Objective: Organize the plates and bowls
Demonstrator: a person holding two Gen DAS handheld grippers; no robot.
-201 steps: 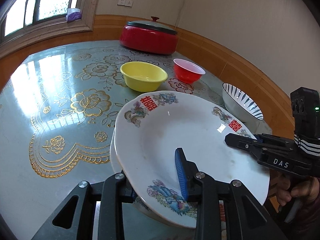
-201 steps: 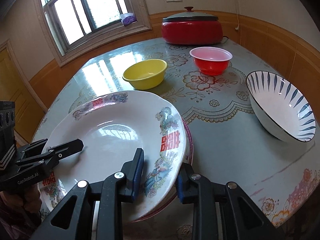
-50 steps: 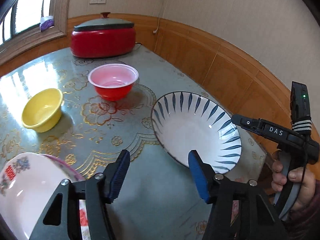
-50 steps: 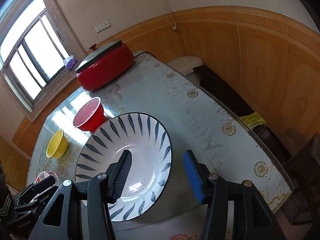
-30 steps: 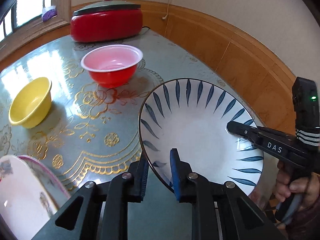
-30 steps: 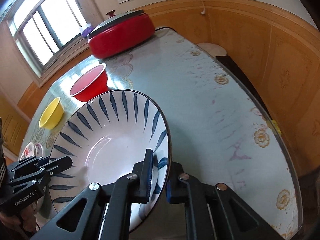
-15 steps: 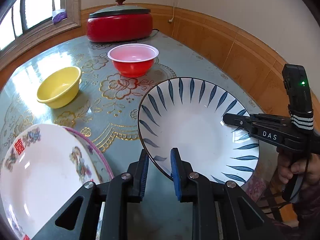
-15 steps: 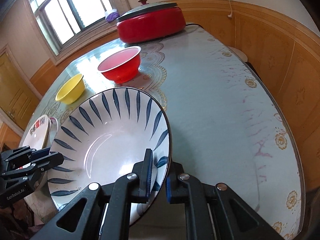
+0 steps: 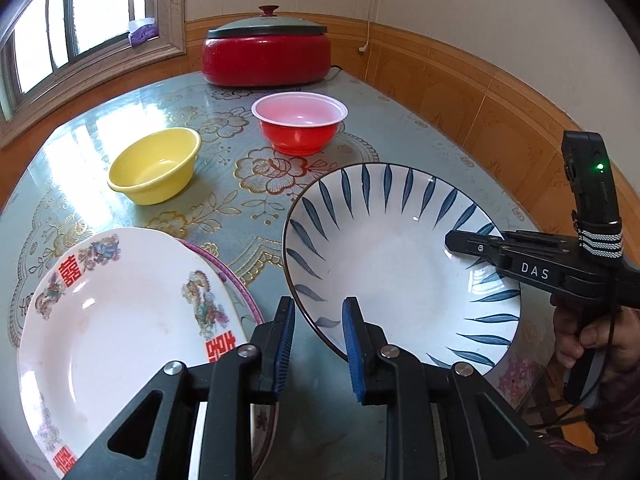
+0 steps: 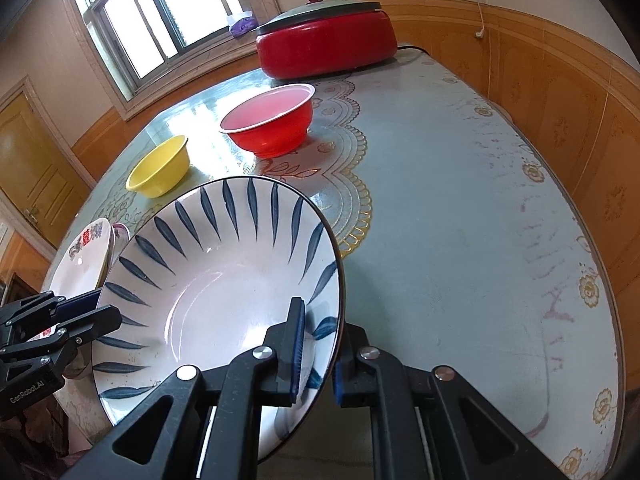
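Both my grippers, left and right, pinch opposite rims of the white, blue-leaf-patterned ceramic bowl. It has travelled toward the stacked floral white plates; stacking comes next.

The left hand-held gripper and the right hand-held gripper both angle downward from opposite sides, each clamped narrowly on the rim of the blue-leaf bowl; a hand grips the right handle.
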